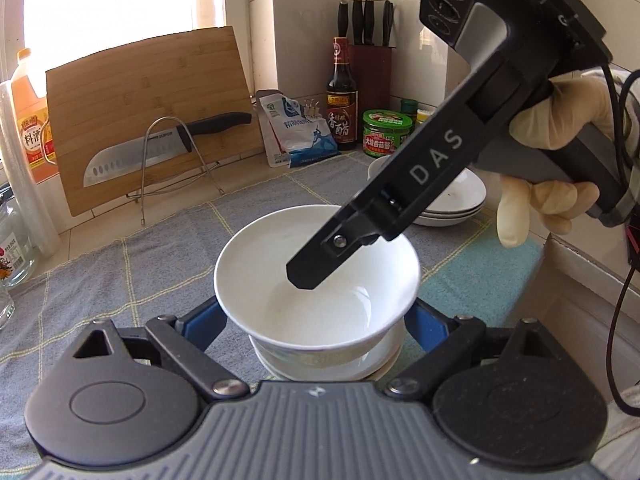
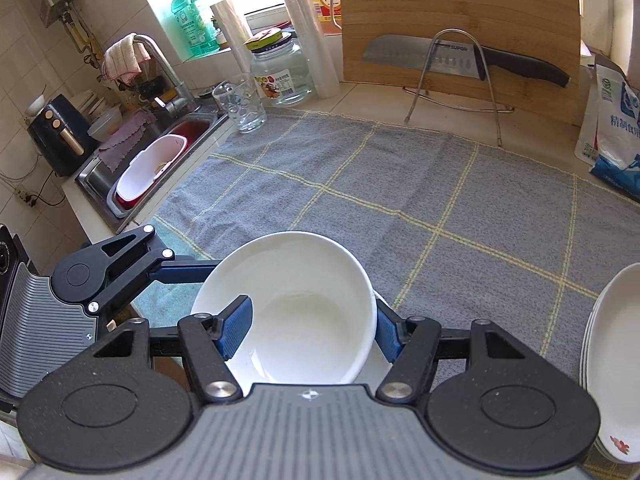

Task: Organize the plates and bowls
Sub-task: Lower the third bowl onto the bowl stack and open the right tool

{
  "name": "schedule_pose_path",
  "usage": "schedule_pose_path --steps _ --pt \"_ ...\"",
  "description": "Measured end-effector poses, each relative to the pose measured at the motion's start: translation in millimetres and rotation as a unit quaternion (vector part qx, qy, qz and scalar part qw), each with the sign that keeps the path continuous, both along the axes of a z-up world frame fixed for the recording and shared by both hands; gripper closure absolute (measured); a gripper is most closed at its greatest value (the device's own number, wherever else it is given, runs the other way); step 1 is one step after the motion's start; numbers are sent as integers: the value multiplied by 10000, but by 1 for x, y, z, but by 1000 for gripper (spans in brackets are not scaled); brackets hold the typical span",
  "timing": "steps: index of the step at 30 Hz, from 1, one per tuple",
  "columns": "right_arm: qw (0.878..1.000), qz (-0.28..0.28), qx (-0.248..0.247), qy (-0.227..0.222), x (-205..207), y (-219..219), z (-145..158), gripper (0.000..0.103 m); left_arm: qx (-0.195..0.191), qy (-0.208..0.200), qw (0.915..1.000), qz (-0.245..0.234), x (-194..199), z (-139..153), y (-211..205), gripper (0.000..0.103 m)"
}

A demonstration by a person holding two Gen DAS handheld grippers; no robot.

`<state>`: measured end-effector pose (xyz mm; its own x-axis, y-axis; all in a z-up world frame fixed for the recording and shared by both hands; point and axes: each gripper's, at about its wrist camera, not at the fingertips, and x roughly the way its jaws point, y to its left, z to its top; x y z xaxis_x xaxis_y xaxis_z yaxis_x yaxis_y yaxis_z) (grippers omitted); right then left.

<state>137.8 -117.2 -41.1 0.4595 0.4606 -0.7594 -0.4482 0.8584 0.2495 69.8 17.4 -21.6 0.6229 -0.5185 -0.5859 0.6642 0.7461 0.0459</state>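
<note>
A white bowl (image 1: 316,280) sits stacked on another white bowl (image 1: 324,364) on the grey checked towel (image 1: 120,280). My left gripper (image 1: 318,316) is open, its blue fingers (image 1: 204,324) on either side of the stack. My right gripper (image 2: 312,328) straddles the top bowl (image 2: 296,308): one blue pad (image 2: 236,328) inside the bowl, the other outside its wall; whether it pinches the wall is unclear. In the left wrist view its finger (image 1: 320,264) reaches into the bowl. A stack of white plates (image 1: 452,200) lies at the right, also in the right wrist view (image 2: 616,364).
A bamboo cutting board (image 1: 148,116) with a knife (image 1: 160,148) on a wire rack stands at the back. Bottles, a jar (image 1: 386,132), a salt bag (image 1: 296,132) and a knife block line the wall. A sink (image 2: 148,168), glass (image 2: 240,104) and jar sit left.
</note>
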Motion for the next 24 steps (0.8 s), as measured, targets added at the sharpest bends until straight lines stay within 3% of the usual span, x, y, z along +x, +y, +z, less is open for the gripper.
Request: schedule_pose_path --steps 24 --pt "9998 48 -175 20 6 0 -17 32 103 305 9995 10 7 -13 -7 8"
